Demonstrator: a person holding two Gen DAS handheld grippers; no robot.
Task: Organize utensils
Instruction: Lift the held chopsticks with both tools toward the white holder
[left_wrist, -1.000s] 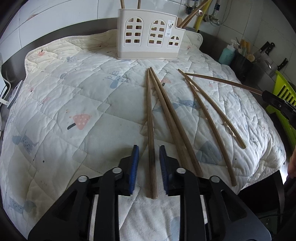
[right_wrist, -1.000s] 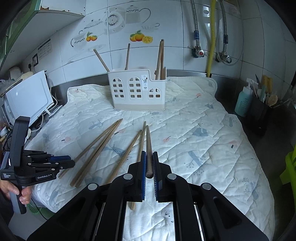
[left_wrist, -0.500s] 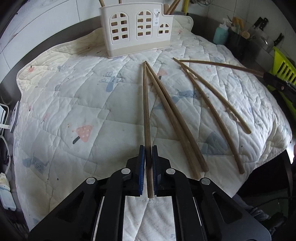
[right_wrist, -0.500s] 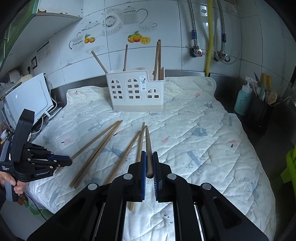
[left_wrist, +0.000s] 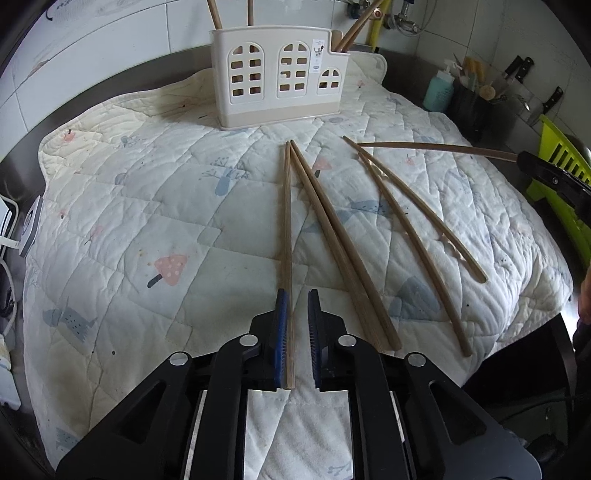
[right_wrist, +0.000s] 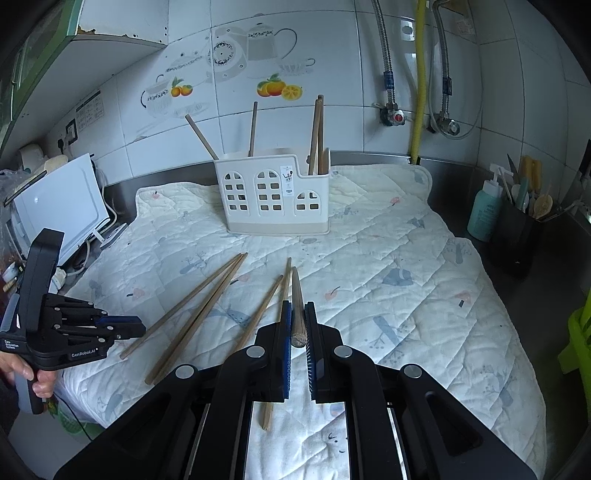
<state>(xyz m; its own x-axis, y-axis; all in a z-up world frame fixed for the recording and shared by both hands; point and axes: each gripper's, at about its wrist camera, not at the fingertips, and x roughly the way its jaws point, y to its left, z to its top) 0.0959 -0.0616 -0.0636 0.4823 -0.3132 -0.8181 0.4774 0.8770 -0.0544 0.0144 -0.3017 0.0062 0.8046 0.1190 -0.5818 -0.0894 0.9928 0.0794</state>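
Chopsticks (left_wrist: 287, 236): five flat on quilt (left_wrist: 147, 221), four upright in holder (right_wrist: 273, 195).

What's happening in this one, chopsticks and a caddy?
A person with a handheld gripper in each hand is sorting long wooden chopsticks into a white utensil holder at the back of a quilted mat. The right gripper is clamped on one chopstick, lifted off the mat. The left gripper straddles another chopstick lying on the mat, jaws slightly apart, not gripping it. Four more lie loose, and several already stand in the holder.
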